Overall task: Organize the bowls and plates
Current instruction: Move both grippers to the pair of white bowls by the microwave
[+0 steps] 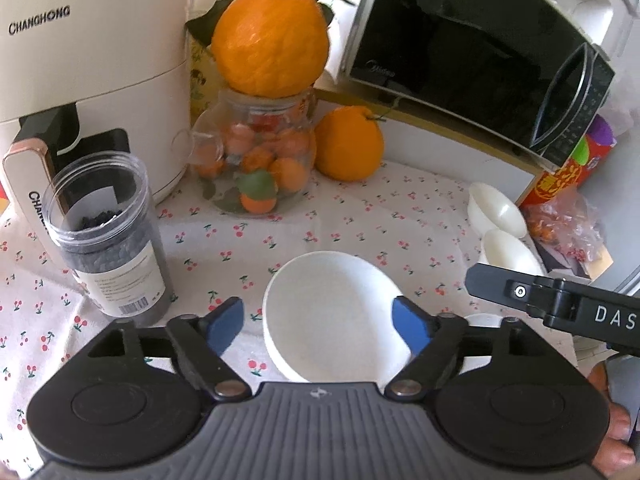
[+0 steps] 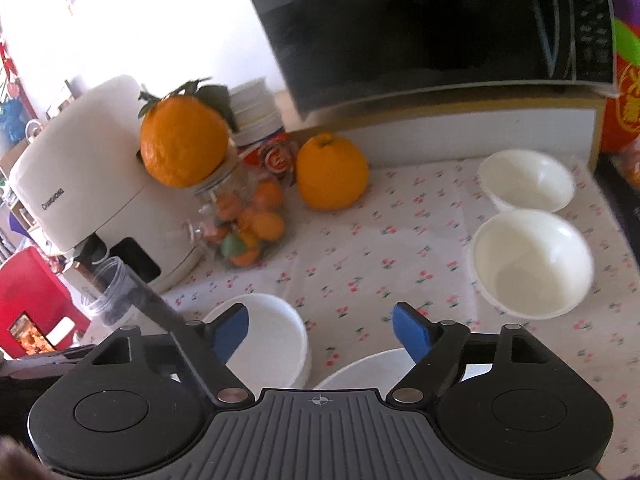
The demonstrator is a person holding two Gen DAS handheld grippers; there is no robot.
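Note:
My left gripper (image 1: 318, 326) is open, its blue pads on either side of a white bowl (image 1: 334, 312) that stands on the cherry-print cloth (image 1: 352, 216). Two more white bowls sit at the right, one far (image 1: 496, 208) and one nearer (image 1: 512, 252). In the right wrist view my right gripper (image 2: 320, 334) is open and empty above the cloth. The far bowl (image 2: 528, 180) and the nearer bowl (image 2: 532, 262) lie ahead to its right. The bowl by the left gripper (image 2: 268, 344) is at lower left. Another white dish (image 2: 364, 372) shows under the right finger.
A white air fryer (image 1: 88, 68) stands at back left, with a clear jar of dark bits (image 1: 108, 236) in front. A glass jar of small oranges (image 1: 260, 152) carries a large orange (image 1: 272, 36); another orange (image 1: 348, 144) sits beside it. A black microwave (image 1: 480, 52) is at back right.

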